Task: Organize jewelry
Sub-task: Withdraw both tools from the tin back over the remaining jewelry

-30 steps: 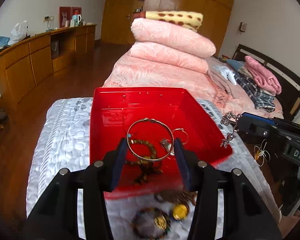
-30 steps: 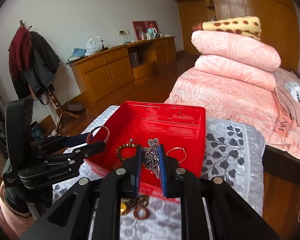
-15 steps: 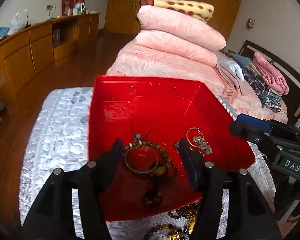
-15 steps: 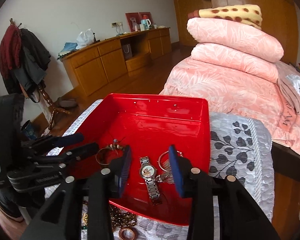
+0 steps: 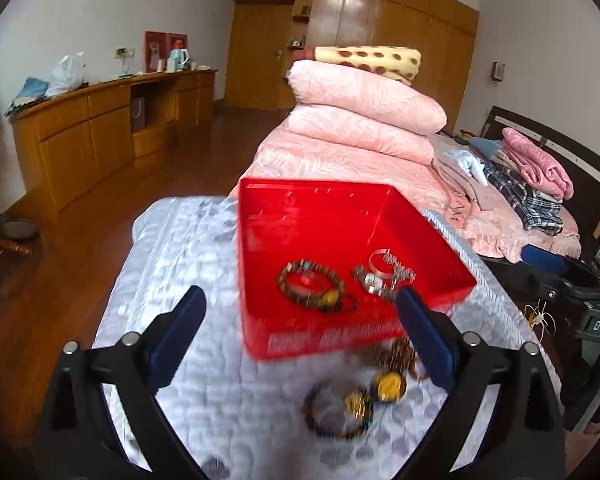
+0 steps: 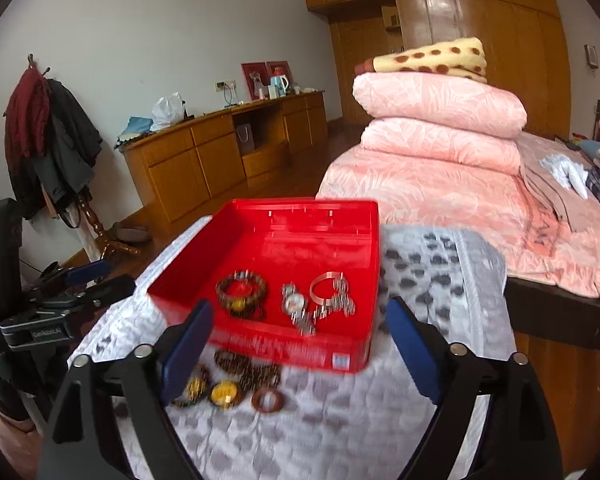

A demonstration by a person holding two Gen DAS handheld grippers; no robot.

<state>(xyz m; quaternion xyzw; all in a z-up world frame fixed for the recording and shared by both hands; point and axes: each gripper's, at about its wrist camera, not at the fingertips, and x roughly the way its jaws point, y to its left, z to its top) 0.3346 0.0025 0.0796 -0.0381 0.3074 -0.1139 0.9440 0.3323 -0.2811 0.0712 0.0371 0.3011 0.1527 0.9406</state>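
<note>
A red tray (image 5: 260, 248) (image 6: 256, 220) sits on a silver quilted cloth. Inside lie a beaded bracelet (image 5: 312, 284) (image 6: 242, 292), a wristwatch (image 5: 370, 280) (image 6: 296, 306) and a silver bangle with a sparkly chain (image 5: 388, 264) (image 6: 332, 296). In front of the tray on the cloth lie more beaded pieces with gold pendants (image 5: 356, 400) (image 6: 220, 390) and a brown ring (image 6: 267, 400). My left gripper (image 5: 298, 314) hangs over the tray's near edge, jaws opening wide, nothing between them. My right gripper (image 6: 298, 322) is likewise opening and empty, pulled back from the tray.
The quilted cloth (image 5: 172, 264) covers a small table beside a bed with pink quilts (image 5: 364, 120). Wooden cabinets (image 6: 204, 160) line the far wall. The other gripper (image 6: 60, 304) shows at the left of the right wrist view.
Both grippers have opened wide and drawn back from the tray. The silver bangle and the sparkly chain they held now lie inside the tray.
</note>
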